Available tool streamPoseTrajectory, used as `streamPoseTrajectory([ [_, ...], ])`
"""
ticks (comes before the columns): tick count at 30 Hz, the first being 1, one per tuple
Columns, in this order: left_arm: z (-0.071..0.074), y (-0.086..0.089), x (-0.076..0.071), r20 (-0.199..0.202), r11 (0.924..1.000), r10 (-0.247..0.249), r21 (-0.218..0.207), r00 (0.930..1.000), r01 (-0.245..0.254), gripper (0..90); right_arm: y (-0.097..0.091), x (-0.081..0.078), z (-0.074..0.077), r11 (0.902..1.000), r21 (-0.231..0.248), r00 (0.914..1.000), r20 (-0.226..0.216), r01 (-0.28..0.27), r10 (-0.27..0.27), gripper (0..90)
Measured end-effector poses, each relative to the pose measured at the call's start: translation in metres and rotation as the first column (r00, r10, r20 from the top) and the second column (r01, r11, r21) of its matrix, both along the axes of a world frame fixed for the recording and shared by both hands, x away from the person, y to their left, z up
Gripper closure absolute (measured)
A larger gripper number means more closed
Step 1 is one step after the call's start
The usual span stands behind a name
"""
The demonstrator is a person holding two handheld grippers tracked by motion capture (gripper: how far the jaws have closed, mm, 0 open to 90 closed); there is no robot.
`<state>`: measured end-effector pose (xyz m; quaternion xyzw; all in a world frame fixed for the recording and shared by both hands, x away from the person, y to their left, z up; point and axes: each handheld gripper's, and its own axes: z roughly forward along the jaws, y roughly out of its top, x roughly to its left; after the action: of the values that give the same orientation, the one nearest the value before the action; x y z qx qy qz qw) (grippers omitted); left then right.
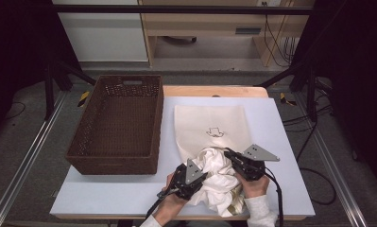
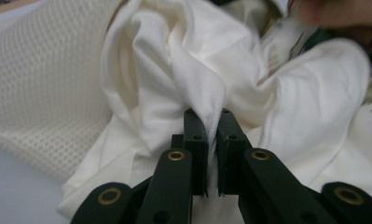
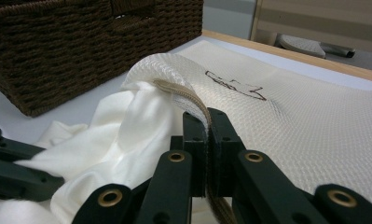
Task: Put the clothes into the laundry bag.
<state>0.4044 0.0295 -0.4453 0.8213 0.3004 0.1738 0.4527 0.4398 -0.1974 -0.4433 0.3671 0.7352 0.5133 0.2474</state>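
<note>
A cream mesh bag [image 1: 209,125] with a small dark drawing lies flat on the table, its mouth toward me. A crumpled white garment [image 1: 219,177] bunches at that mouth. My left gripper [image 1: 201,176] is shut on a fold of the white garment [image 2: 174,60], with the cloth pinched between its jaws at the left gripper's tips [image 2: 210,114]. My right gripper [image 1: 231,156] is shut on the bag's tan zip edge [image 3: 183,93], lifting the mesh rim above the garment [image 3: 127,126]. The right gripper's tips [image 3: 206,114] hold that edge upright.
A dark brown wicker basket [image 1: 129,81] stands on the left half of the table, close to the bag [image 3: 291,121]. The white tabletop [image 1: 106,194] lies bare in front of it. A person's fingers [image 2: 333,11] show beyond the garment.
</note>
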Motion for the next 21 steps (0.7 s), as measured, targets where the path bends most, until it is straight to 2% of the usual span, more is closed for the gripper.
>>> streamPoseTrajectory([
  [3,0.013,-0.013,0.003,0.025,0.9994,-0.013,-0.033,0.9996,0.014,85.4,-0.001,-0.001,0.001,0.9999,0.014,1.0,0.003,-0.006,0.006,87.3],
  [5,0.018,-0.027,0.007,0.04,0.9998,-0.021,-0.003,0.999,0.021,85.2,-0.001,-0.001,0.003,0.9998,0.018,0.9998,0.013,-0.013,0.013,87.3],
  [6,0.017,-0.035,0.01,0.041,0.9995,-0.019,0.027,0.999,0.018,85.1,0.0,-0.002,0.003,0.9997,0.019,0.9998,0.014,-0.013,0.013,87.3],
  [7,0.015,-0.042,0.013,0.048,0.9987,-0.014,0.05,0.9987,0.012,85.0,0.0,-0.002,0.004,0.9998,0.016,0.9997,0.021,-0.015,0.015,87.3],
  [9,0.008,-0.051,0.023,0.034,0.9965,-0.006,0.083,0.9994,0.004,84.6,-0.001,-0.004,0.006,0.9997,0.022,0.9995,0.028,-0.013,0.012,87.3],
  [14,-0.005,-0.065,0.04,0.073,0.9898,0.026,0.138,0.997,-0.036,84.0,-0.004,-0.008,0.012,0.9989,0.044,0.9985,0.053,-0.016,0.014,87.3],
  [16,-0.006,-0.067,0.045,0.069,0.9903,0.031,0.133,0.9971,-0.04,83.2,-0.004,-0.009,0.014,0.9987,0.047,0.9981,0.059,-0.018,0.015,87.3],
  [18,-0.004,-0.064,0.046,0.036,0.9939,0.026,0.106,0.999,-0.03,80.6,-0.004,-0.01,0.013,0.9988,0.046,0.9982,0.059,-0.016,0.013,87.3],
  [19,-0.004,-0.061,0.045,0.025,0.9963,0.014,0.085,0.9996,-0.016,77.2,-0.004,-0.01,0.012,0.9986,0.051,0.9987,0.05,-0.013,0.011,87.3],
  [21,0.0,-0.051,0.04,-0.002,0.9993,-0.016,0.034,0.9999,0.016,62.7,-0.005,-0.008,0.01,0.9991,0.04,0.9989,0.045,-0.014,0.012,87.2],
])
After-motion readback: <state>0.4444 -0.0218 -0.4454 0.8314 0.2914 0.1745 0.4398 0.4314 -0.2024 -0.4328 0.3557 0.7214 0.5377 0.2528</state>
